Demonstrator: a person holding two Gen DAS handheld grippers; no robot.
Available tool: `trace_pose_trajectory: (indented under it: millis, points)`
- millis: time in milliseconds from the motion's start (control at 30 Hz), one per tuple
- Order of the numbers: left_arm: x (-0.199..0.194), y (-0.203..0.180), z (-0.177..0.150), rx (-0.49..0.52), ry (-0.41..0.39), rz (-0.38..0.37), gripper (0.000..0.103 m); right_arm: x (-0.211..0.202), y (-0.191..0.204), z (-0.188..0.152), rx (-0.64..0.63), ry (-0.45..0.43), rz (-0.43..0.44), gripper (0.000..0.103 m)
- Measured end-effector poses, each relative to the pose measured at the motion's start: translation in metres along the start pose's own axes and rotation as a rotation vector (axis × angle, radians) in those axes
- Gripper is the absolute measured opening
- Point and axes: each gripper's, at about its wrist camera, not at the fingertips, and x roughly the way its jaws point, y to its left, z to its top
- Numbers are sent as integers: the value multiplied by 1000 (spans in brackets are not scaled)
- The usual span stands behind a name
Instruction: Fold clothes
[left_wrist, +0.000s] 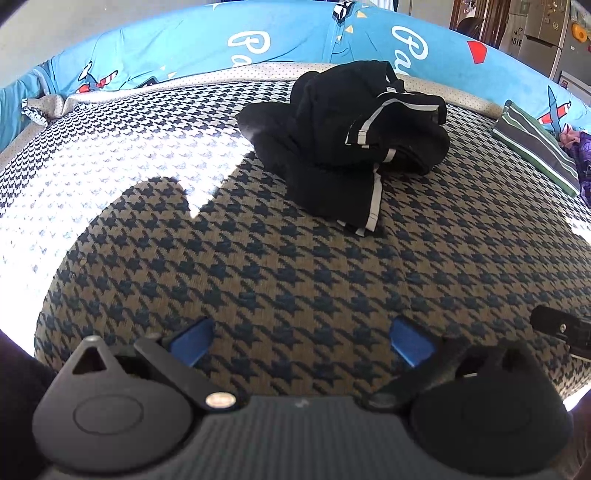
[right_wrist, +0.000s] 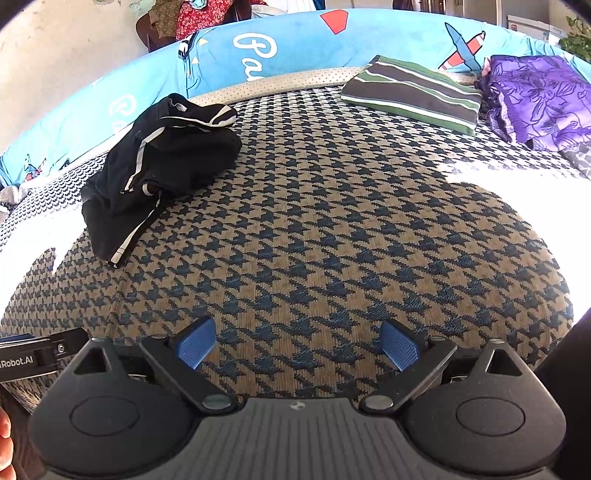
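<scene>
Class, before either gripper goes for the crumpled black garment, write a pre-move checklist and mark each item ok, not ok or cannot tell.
1. Left gripper open, nothing held: ok.
2. Right gripper open, nothing held: ok.
3. Black garment lying flat, ready to fold: not ok, it is bunched in a heap.
4. Bedcover bare between the grippers and the garment: ok.
5. Striped folded cloth apart from the garment: ok.
6. Garment's waistband or hem identified: cannot tell.

Surface: houndstooth cover (right_wrist: 332, 206), blue and tan.
Back edge: blue bolster (left_wrist: 184, 44) with white lettering.
Wall: pale wall (right_wrist: 55, 48).
Light: sunlit patch (left_wrist: 55, 206), rounded shadow.
</scene>
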Motion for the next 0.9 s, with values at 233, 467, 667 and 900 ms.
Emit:
trace_pose_trajectory:
  millis: [233,467,667,900]
  points:
    - [-4,5,2,-49,-7,-31,103,-1,14,-2,-42,-6,18,96]
    - [-4,7,4,-60,-34,9,103,-2,26,-6,-109,-22,9,96]
    - [4,7,3,-55,-13,50,103,2,26,-6,-120,-21,9,96]
    - [7,2,0,-12,-25,83,103,0,26,-3,-107,-64,43,96]
